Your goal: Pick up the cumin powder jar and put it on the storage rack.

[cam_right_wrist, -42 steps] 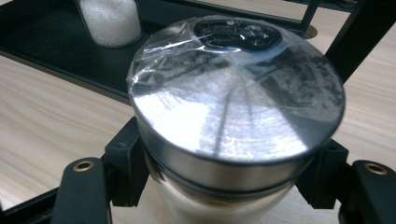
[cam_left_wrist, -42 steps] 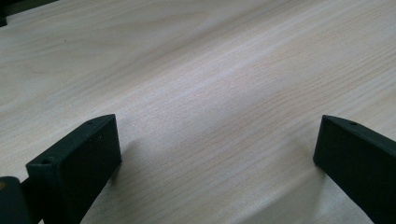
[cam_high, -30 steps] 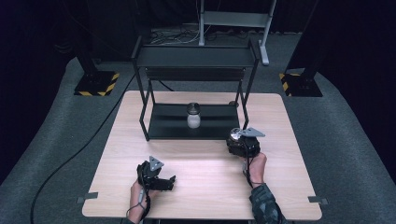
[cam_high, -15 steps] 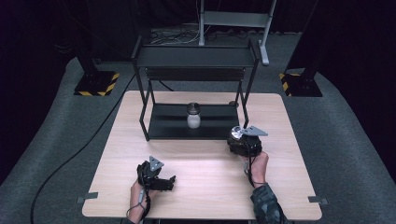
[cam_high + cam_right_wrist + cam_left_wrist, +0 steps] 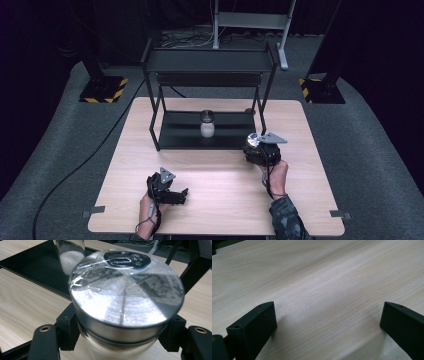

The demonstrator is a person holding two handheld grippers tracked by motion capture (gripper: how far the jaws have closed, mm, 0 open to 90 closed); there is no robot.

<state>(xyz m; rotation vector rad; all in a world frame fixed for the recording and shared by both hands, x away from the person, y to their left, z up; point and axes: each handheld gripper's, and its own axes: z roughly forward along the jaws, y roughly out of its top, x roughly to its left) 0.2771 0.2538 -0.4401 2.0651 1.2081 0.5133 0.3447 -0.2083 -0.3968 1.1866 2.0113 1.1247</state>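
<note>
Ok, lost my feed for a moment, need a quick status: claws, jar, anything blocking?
Right claw shut on silver-lidded jar, just off the rack. Left claw open, empty, low over the table. Second jar on the rack's lower shelf; path clear.

A silver-lidded jar (image 5: 125, 302) of white grains, a black rack (image 5: 210, 65), a pale wood-grain table (image 5: 220, 200).

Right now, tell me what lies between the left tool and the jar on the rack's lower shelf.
In the high view, bare wooden table separates the left tool from the jar; then the shelf's black front edge.
</note>
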